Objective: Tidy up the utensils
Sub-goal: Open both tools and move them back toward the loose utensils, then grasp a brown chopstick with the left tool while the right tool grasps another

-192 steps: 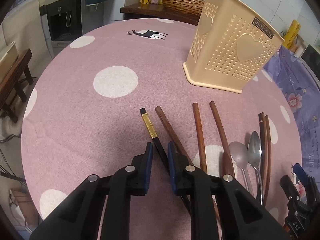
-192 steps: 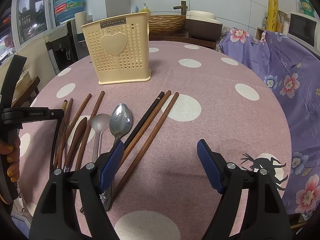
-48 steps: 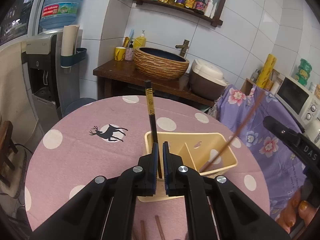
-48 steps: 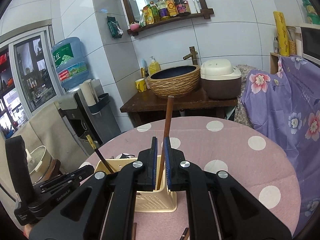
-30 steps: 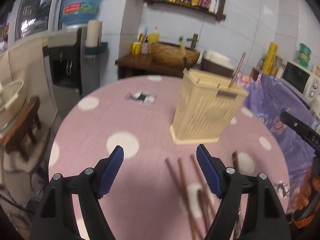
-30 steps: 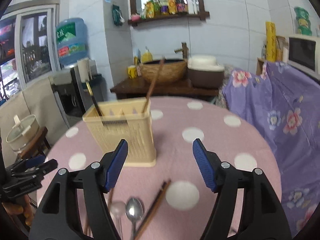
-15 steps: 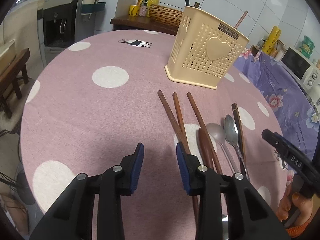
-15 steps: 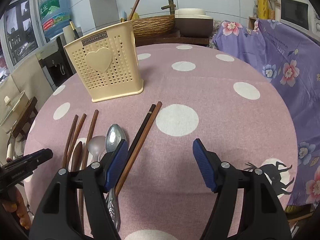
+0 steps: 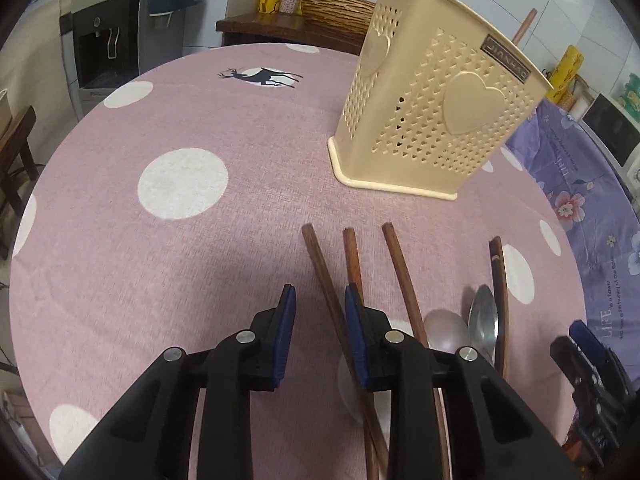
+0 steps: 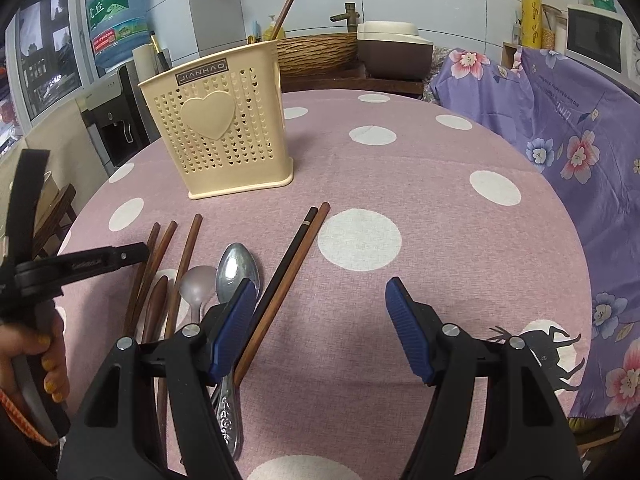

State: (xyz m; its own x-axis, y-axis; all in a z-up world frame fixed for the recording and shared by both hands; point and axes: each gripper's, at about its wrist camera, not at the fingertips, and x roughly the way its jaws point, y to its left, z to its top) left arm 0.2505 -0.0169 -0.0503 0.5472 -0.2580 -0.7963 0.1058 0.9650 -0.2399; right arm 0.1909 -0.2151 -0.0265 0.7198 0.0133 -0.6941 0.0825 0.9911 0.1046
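Observation:
A cream perforated holder [image 9: 432, 120] [image 10: 224, 128] stands on the pink dotted tablecloth with a brown chopstick [image 10: 290, 4] and a black gold-banded one [image 10: 158, 54] sticking out. Three brown chopsticks lie in front of it. My left gripper [image 9: 319, 290] hangs low over the leftmost chopstick [image 9: 316, 252]; its jaws are closing with that stick between them, close to the right pad but not pressed. Two spoons [image 10: 236, 268] and a black-and-brown chopstick pair [image 10: 292, 252] lie further right. My right gripper [image 10: 322, 282] stands wide open over bare cloth, right of that pair.
A purple floral cloth [image 10: 560, 120] drapes over furniture on the right. Behind the round table are a wooden counter with a woven basin [image 10: 316, 52] and a water dispenser [image 9: 108, 36]. A hand [image 10: 32, 356] holds the left gripper's handle.
Both grippers let go of their chopsticks in the holder and came down toward the table. The left jaws narrowed around the leftmost brown chopstick. The right gripper stayed wide open.

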